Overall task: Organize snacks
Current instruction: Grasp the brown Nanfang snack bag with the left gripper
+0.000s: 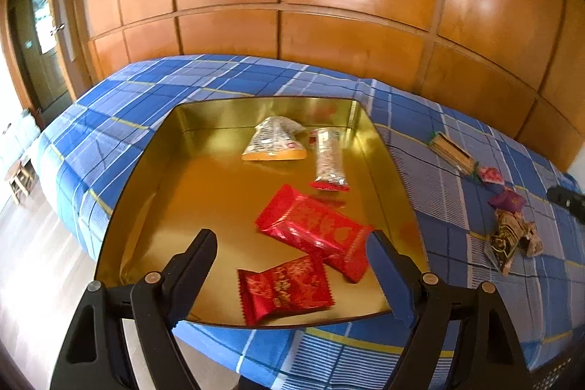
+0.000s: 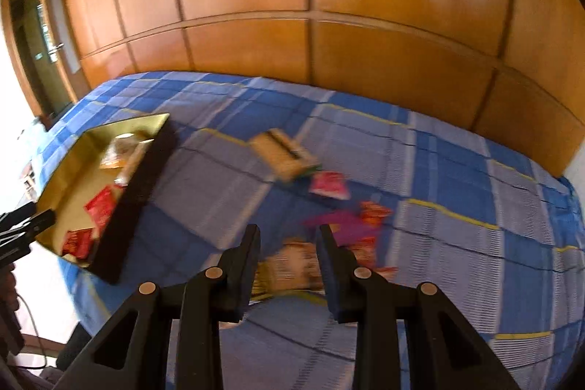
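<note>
Gold-lined tray (image 1: 146,192) sits on the blue checked bed (image 1: 153,86). Left wrist view: the tray holds four packets: a large red pack (image 1: 314,229), a small red pack (image 1: 285,291), a clear tube pack (image 1: 329,159) and a clear-and-orange bag (image 1: 274,141). The left tongs (image 1: 290,243) stand wide open over its near edge, holding nothing.

Right wrist view: loose snacks (image 2: 329,185) lie scattered on the bed, well apart from the tray. The right tongs (image 2: 289,236) are narrowly parted and empty above a tan packet (image 2: 292,265). Judgement: film packets are light, soft and slippery; pinch a crimped end seam, gently.
</note>
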A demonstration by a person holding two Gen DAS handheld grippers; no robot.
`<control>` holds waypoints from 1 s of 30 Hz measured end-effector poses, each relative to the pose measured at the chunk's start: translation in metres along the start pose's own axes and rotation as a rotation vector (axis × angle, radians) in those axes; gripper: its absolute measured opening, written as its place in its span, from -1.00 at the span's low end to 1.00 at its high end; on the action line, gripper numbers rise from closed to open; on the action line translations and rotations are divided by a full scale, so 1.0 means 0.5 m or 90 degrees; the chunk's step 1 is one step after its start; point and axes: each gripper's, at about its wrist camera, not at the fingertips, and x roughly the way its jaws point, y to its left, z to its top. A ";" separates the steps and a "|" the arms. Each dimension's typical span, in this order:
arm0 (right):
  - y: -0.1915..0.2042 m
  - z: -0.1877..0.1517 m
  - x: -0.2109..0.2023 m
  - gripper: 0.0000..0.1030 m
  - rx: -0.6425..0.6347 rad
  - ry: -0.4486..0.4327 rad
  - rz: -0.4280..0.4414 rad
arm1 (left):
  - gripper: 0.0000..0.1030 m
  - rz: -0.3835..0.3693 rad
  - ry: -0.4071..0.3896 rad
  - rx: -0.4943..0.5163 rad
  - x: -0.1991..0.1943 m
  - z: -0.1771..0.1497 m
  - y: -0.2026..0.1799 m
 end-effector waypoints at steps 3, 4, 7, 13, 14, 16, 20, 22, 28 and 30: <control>-0.060 0.002 -0.005 -0.38 0.029 0.001 -0.037 | 0.63 -0.011 -0.002 0.021 -0.003 0.005 -0.022; -0.085 0.001 -0.007 -0.38 0.039 0.001 -0.050 | 0.63 -0.016 -0.002 0.027 -0.003 0.007 -0.028; -0.147 -0.004 -0.011 -0.37 0.067 0.006 -0.084 | 0.63 -0.031 -0.001 0.053 -0.006 0.012 -0.057; -0.300 -0.037 0.013 -0.36 0.161 0.032 -0.140 | 0.63 -0.077 0.003 0.124 -0.006 0.023 -0.139; -0.322 -0.047 0.021 -0.36 0.186 0.042 -0.144 | 0.63 -0.086 0.004 0.140 -0.006 0.024 -0.158; -0.353 -0.056 0.035 -0.36 0.237 0.076 -0.148 | 0.63 -0.109 0.007 0.178 -0.005 0.023 -0.198; -0.368 -0.059 0.042 -0.36 0.273 0.075 -0.102 | 0.63 -0.177 0.039 0.232 0.015 0.019 -0.281; -0.368 -0.061 0.043 -0.36 0.279 0.080 -0.090 | 0.63 -0.196 0.051 0.259 0.026 0.015 -0.319; -0.357 -0.054 0.043 -0.36 0.288 0.075 -0.052 | 0.63 -0.246 0.095 0.356 0.074 0.003 -0.436; -0.350 -0.051 0.041 -0.36 0.281 0.074 -0.044 | 0.63 -0.255 0.108 0.382 0.092 0.000 -0.469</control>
